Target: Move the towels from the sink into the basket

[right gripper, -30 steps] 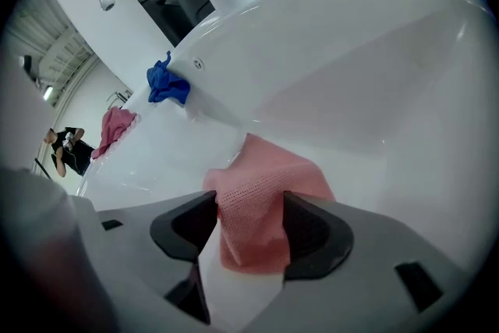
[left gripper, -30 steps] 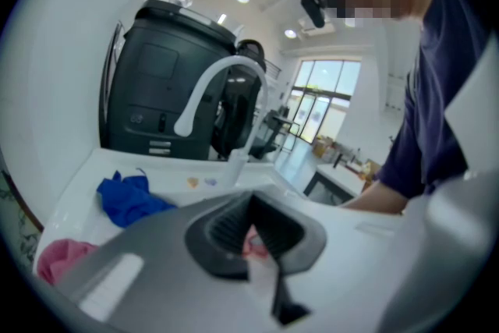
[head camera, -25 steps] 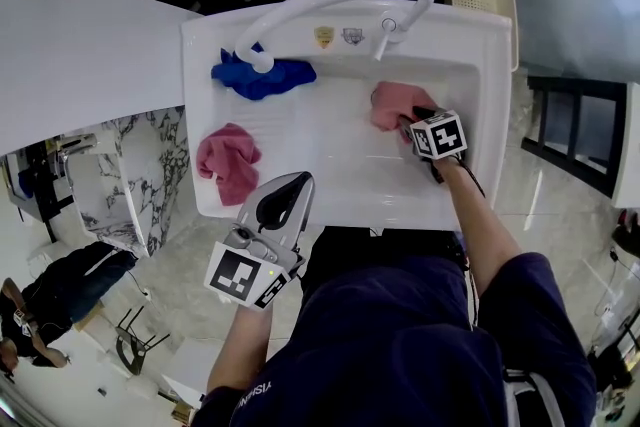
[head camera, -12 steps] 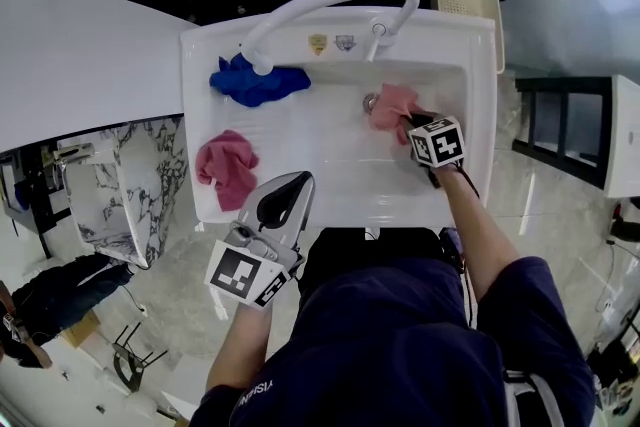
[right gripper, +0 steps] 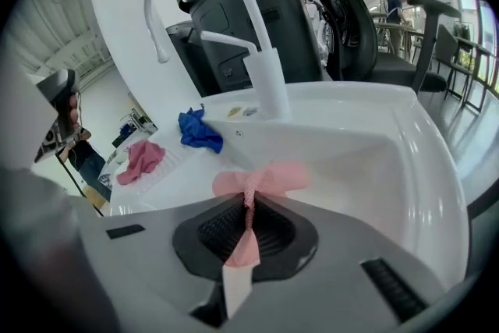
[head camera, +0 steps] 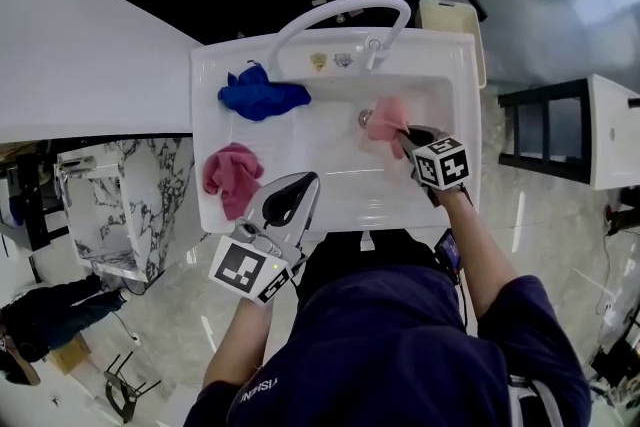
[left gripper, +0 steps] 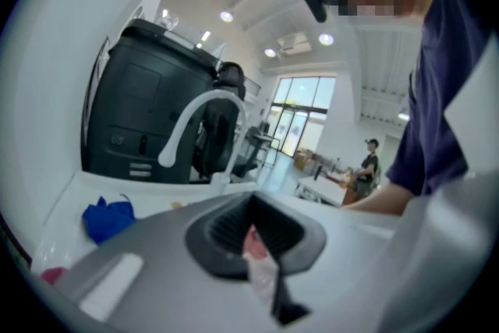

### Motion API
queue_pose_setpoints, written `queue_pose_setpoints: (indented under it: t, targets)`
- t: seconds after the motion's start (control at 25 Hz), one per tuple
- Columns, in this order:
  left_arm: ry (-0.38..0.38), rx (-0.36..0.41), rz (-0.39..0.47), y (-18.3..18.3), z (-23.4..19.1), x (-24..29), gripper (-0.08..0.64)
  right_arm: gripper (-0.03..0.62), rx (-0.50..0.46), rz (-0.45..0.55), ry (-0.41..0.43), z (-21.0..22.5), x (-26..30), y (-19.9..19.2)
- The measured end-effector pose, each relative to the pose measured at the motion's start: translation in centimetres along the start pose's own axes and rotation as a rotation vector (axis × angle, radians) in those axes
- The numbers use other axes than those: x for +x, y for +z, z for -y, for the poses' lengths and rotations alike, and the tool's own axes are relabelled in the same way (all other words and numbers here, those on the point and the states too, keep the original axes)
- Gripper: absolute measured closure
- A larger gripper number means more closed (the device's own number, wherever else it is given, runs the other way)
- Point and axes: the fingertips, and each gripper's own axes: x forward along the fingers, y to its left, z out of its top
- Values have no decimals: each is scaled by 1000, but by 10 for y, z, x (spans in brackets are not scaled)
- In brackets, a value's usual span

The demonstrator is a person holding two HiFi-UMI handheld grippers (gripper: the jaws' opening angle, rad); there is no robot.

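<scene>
The left gripper (head camera: 298, 187) hovers over the near rim of the sink (head camera: 330, 215). Its jaws are together and hold nothing. Just beyond it, on the ribbed drainboard at the left, lies a crumpled rose towel (head camera: 232, 177).

Right of that, over the basin, the right gripper (head camera: 405, 137) is clamped shut on a pale pink towel (head camera: 387, 118). Its own view shows the cloth pinched between the jaws and bunching out past the tips (right gripper: 261, 181). The towel hangs beside the drain (head camera: 365, 118), and whether it touches the basin floor cannot be told.

Farther on the left, a blue towel (head camera: 262, 96) sits at the far end of the drainboard, by the base of the white tap (head camera: 340, 13). The cream basket (head camera: 450, 20) stands beyond the sink's far right corner.
</scene>
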Motion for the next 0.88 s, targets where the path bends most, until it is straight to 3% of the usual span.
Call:
queue_pose_setpoints:
  t: [0.44, 0.88]
  targets:
    - [-88, 73, 66, 26, 6, -18, 557, 575, -34, 140, -22, -53, -57, 30]
    - [-163, 96, 97, 38, 4, -23, 557, 575, -45, 245, -67, -79, -99, 64]
